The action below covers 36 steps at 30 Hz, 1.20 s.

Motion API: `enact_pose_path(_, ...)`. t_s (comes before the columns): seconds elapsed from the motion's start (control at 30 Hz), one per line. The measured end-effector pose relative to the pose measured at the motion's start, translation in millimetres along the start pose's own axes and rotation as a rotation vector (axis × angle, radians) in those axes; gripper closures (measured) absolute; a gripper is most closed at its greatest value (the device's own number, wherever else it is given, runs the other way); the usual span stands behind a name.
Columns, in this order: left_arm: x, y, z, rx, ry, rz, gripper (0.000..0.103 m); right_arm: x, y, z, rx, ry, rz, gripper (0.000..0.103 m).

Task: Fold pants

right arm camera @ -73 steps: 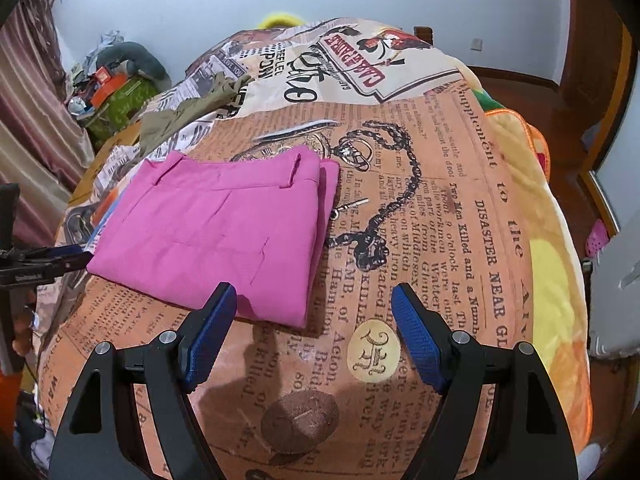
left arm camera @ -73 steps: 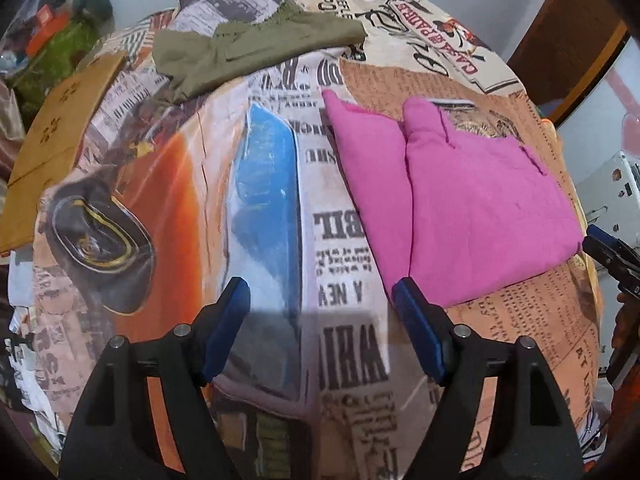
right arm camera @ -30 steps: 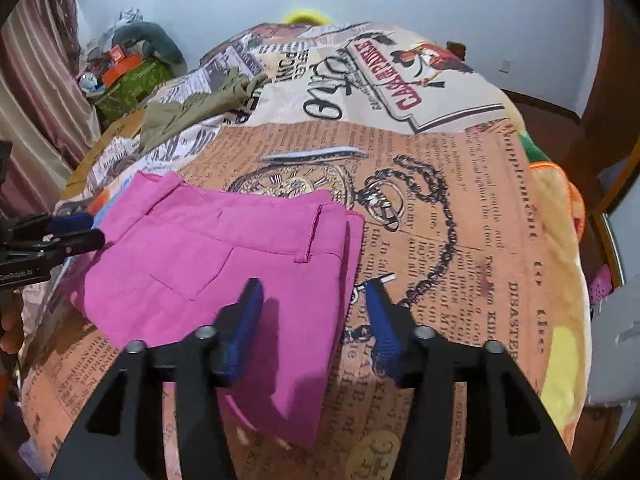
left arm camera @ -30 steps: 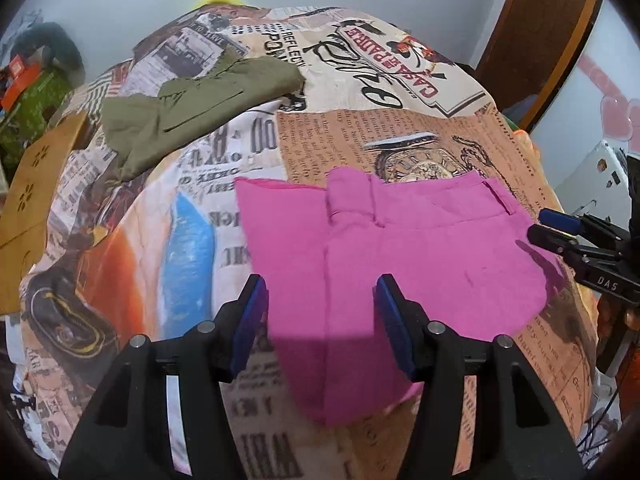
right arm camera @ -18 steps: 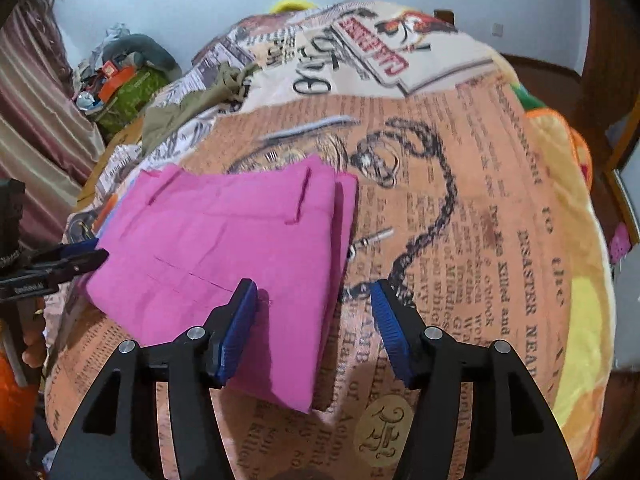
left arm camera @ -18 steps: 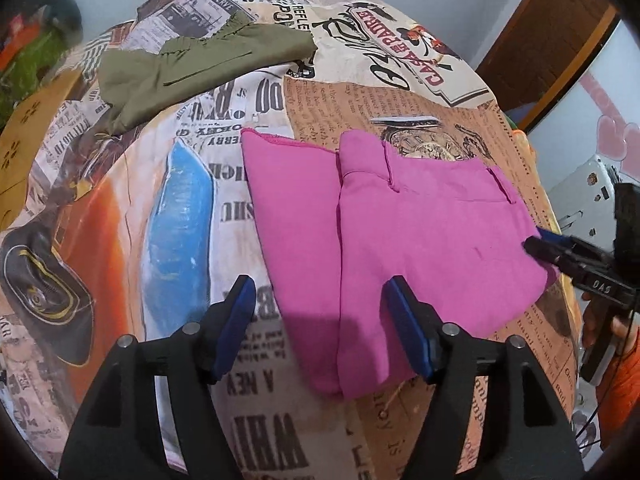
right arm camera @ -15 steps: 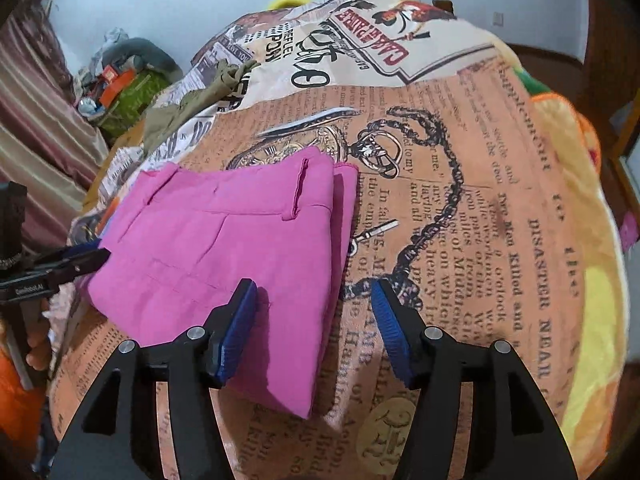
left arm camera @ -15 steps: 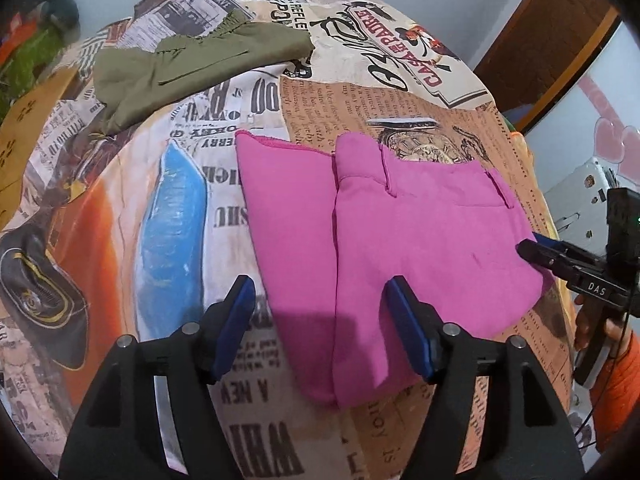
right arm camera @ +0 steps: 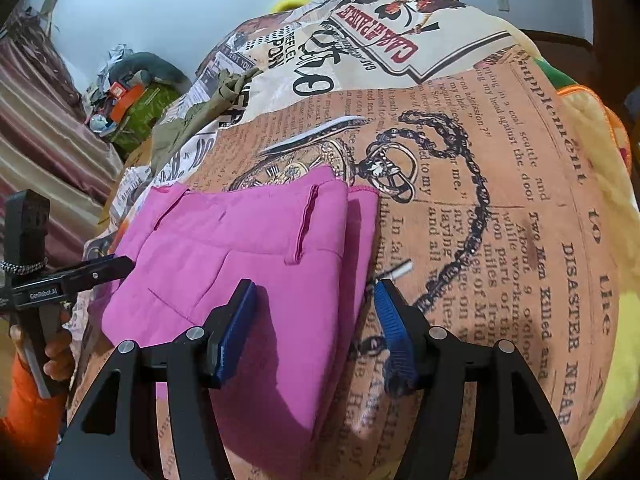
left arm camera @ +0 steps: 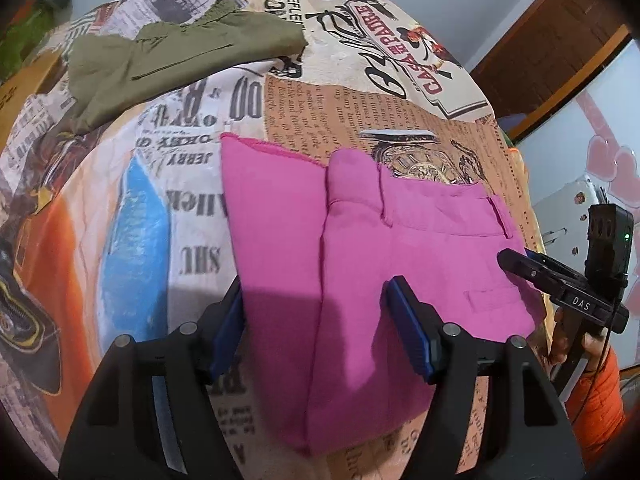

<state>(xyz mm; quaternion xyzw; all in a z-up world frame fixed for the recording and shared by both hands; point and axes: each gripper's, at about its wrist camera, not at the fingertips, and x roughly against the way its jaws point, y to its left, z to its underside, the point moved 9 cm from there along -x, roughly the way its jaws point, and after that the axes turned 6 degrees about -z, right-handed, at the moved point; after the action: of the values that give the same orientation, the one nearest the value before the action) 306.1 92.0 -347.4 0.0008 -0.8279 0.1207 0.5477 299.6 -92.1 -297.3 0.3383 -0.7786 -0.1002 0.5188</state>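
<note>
**Folded pink pants on a newsprint bedspread, both grippers spread over them**

The pink pants (left arm camera: 360,264) lie folded into a compact rectangle on the bedspread (left arm camera: 192,184), on its orange-brown printed panel, with the waistband and belt loops turned toward the far edge. One folded layer sticks out past the other along the side nearest the white newsprint panel.

The left gripper (left arm camera: 316,332) hangs over the near end of the pants with its blue-padded fingers (left arm camera: 408,332) spread wide, one to each side of the fold line, pinching nothing. The right gripper (right arm camera: 316,332) is likewise spread over the opposite end, one pad above the pink cloth and the other above the bare bedspread just beside the pants' edge. Whether either gripper's pads touch the cloth cannot be told.

In the left view the right gripper's body bears a label reading "DAS"; in the right view the left one reads "GenRobot.AI".

The bedspread's print carries readable words: "CASA DE PADRE" in red on the cream panel toward the far edge, "DISASTER NEAR", "Two Men Killed" and "Supplement to the" along the right side, and "JERRY" on the white panel.

Olive pants (left arm camera: 172,60) lie crumpled near the far left edge, well apart from the pink ones.
</note>
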Motion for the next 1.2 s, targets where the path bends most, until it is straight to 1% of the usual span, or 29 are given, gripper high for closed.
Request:
enact_pose_path(0.13, -5.5, -4.1, -4.2, -0.01, -0.008, -0.02, 0.035, -2.3, 1.3, -1.2, 0.014, 0.012, 0.01, 0.052)
enact_pose_path(0.17, -5.7, -4.0, -4.5, -0.008, -0.009, -0.018, 0.04, -2.3, 2.0, -1.3, 0.022, 0.015, 0.015, 0.053)
enact_pose_path(0.2, -6.5, -5.0, -5.3, -0.006, -0.007, -0.012, 0.045, -2.4, 2.8, -1.8, 0.025, 0.017, 0.016, 0.058)
enact_pose_path(0.23, -6.6, -5.8, -5.7, -0.005, -0.007, -0.01, 0.047, -2.6, 5.4, -1.7, 0.029, 0.02, 0.011, 0.061)
enact_pose_path(0.3, -6.3, -8.6, -5.5, -0.01, -0.003, -0.003, 0.058, -3.9, 6.8, -3.1, 0.033, 0.023, 0.014, 0.069)
enact_pose_path(0.33, -6.0, -9.6, -5.2, -0.011, -0.002, -0.003, 0.06, -3.9, 8.3, -3.9, 0.038, 0.022, 0.018, 0.071)
enact_pose_path(0.4, -4.0, -11.3, -3.9, -0.014, -0.003, -0.012, 0.067, -2.6, 9.7, -4.7, 0.046, 0.017, 0.03, 0.08)
enact_pose_path(0.47, -0.1, -12.8, -3.2, -0.023, -0.012, -0.021, 0.073, 0.9, 11.5, -6.8, 0.05, 0.004, 0.035, 0.085)
enact_pose_path(0.5, 1.4, -13.3, -2.9, -0.026, -0.015, -0.025, 0.078, 1.5, 12.4, -8.3, 0.051, 0.0, 0.034, 0.087)
enact_pose_path(0.6, 11.0, -16.4, -0.4, -0.009, -0.021, -0.014, 0.088, 8.2, 18.5, -11.1, 0.067, -0.02, 0.037, 0.089)
enact_pose_path(0.7, 25.1, -21.3, 1.5, -0.026, -0.048, -0.02, 0.09, 15.7, 26.7, -14.4, 0.093, -0.041, 0.044, 0.09)
enact_pose_path(0.87, 49.5, -26.9, -0.9, -0.069, -0.105, -0.046, 0.091, 30.9, 45.3, -22.3, 0.122, -0.078, 0.032, 0.09)
enact_pose_path(1.0, 74.6, -24.6, -10.6, -0.086, -0.173, -0.076, 0.091, 40.6, 62.8, -32.9, 0.149, -0.114, 0.026, 0.091)
enact_pose_path(1.2, 104.9, -10.9, -32.8, -0.087, -0.239, -0.086, 0.091, 47.8, 88.2, -55.8, 0.201, -0.165, 0.016, 0.091)
